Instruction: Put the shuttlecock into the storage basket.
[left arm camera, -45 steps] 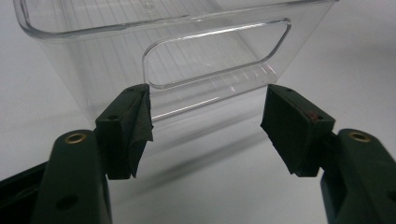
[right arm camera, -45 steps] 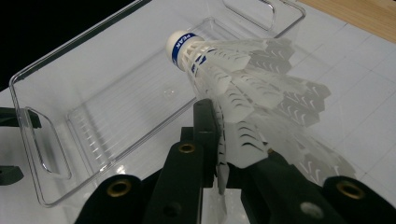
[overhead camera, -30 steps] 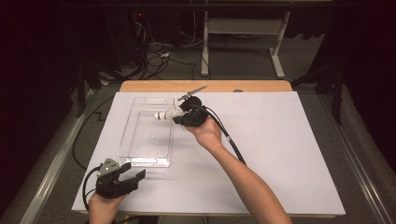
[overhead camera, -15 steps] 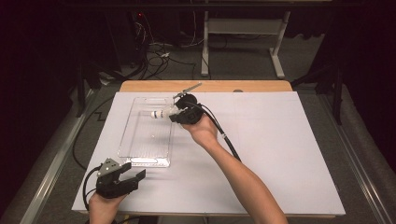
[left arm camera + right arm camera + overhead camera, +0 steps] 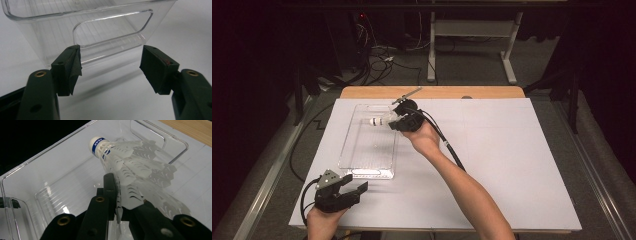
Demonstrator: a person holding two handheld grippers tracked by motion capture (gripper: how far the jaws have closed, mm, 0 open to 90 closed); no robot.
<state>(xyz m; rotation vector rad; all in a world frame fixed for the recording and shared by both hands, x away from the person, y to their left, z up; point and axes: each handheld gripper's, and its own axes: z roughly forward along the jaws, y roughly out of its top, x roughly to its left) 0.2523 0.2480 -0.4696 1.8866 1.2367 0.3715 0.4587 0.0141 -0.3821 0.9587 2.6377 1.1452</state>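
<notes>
Right tongs pinch the feather skirt of a white shuttlecock, holding it over the far end of the clear plastic tray, cork pointing into it. Left tongs gape wide, empty, on the table just before the tray's near end.

shuttlecock: white, blue band | bin: clear | claws: black

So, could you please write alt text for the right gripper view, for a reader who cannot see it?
The right gripper, its two black jaws shut, pinches the skirt of a white plastic shuttlecock with a blue-banded cork tip. It holds it over a clear ribbed plastic bin standing on a white table cover.
</notes>
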